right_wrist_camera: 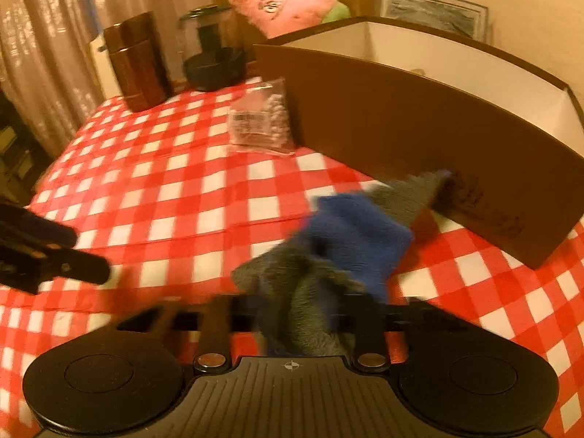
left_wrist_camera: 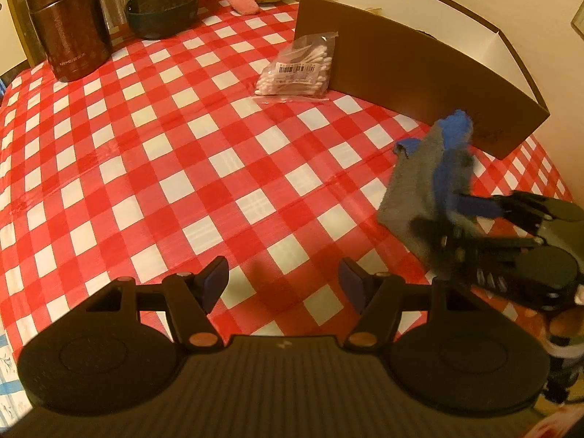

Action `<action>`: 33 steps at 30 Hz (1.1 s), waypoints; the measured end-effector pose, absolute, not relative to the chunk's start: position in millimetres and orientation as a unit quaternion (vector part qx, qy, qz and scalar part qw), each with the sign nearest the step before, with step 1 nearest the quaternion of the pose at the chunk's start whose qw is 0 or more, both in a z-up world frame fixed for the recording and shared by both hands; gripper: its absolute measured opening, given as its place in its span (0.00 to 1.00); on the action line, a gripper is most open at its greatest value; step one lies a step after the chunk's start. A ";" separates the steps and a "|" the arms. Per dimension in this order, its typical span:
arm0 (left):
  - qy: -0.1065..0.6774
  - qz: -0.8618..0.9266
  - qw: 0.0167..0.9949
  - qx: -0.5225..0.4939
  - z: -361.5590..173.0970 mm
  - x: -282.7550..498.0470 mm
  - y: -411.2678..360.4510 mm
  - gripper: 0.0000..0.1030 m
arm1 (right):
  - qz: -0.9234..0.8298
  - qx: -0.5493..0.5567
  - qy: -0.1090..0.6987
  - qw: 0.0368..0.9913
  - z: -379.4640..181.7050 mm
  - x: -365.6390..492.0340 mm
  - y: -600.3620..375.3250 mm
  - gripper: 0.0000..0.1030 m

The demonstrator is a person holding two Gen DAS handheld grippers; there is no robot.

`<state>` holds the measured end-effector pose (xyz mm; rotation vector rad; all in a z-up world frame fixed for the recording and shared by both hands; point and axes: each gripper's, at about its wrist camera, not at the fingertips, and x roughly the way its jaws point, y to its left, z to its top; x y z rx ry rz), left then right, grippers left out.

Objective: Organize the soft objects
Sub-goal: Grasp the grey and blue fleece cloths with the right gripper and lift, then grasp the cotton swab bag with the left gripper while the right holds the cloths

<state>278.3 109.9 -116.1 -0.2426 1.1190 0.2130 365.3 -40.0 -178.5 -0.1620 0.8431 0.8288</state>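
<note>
1. The right gripper [right_wrist_camera: 303, 314] is clenched on a grey and blue cloth [right_wrist_camera: 339, 252]; in the right wrist view the fabric bunches up between its fingers at the lower centre of the frame, blurred.
2. In the left wrist view the same right gripper [left_wrist_camera: 452, 215] enters from the right edge, with the grey and blue cloth [left_wrist_camera: 423, 182] draped from it at the centre right, over the red-and-white checked tablecloth [left_wrist_camera: 182, 168].
3. Whether the cloth's lower edge touches the tablecloth cannot be told.
4. The left gripper [left_wrist_camera: 283, 281] sits at the lower centre of its own view, released: its two blue-padded fingers stand well apart with only tablecloth between them.
5. A brown cardboard box [left_wrist_camera: 419, 73] with a white inside runs across the upper right of both views; the cloth's upper tip is just in front of its outer wall.
6. A clear bag of cotton swabs [left_wrist_camera: 295, 71] lies on the tablecloth at the upper centre, against the box's left corner.
7. A pink plush toy [right_wrist_camera: 288, 7] sits at the top centre, behind the box.
8. A dark brown canister [left_wrist_camera: 65, 25] stands at the upper left, with a black-based glass container [left_wrist_camera: 160, 11] just to its right.
</note>
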 end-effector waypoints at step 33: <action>0.489 0.045 0.870 -0.047 -131.1 326.1 111.7 0.62 | 0.302 -0.088 0.343 0.885 -154.4 380.7 -70.4 0.18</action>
